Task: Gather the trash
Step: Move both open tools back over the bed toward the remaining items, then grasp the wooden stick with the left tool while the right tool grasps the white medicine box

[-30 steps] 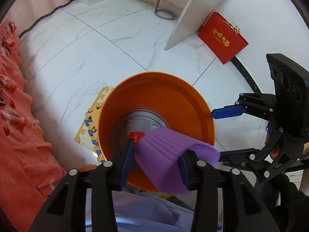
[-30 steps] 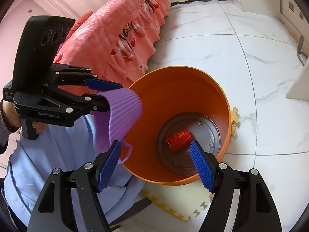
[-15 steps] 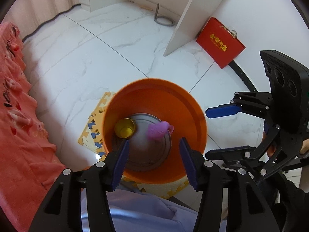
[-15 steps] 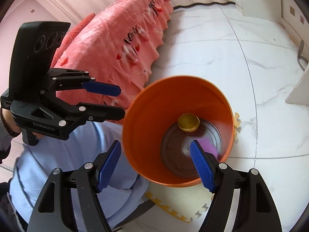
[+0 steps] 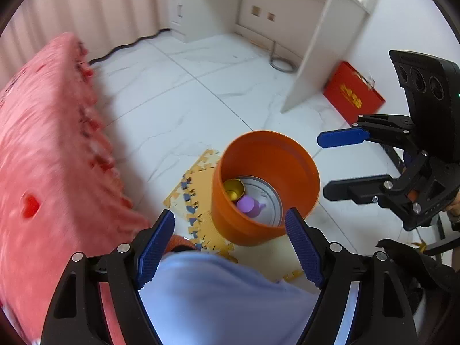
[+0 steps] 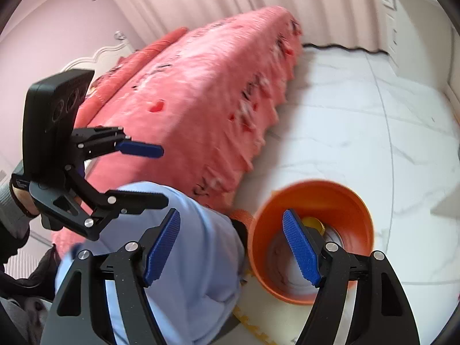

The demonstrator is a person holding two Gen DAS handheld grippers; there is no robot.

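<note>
Nearest me, a pale-blue trouser knee sits under the left gripper, its blue-padded jaws opening with nothing between them. The right gripper hangs spread and empty too. Just beyond and below both — the round orange plastic bin on the yellow foam mat, already holding a purple ribbed cup and a yellow can. Any further trash lies out of sight; I'd guess neither hand is nearer.

Two items, seemingly cups, lie inside the bin beside the bed.
</note>
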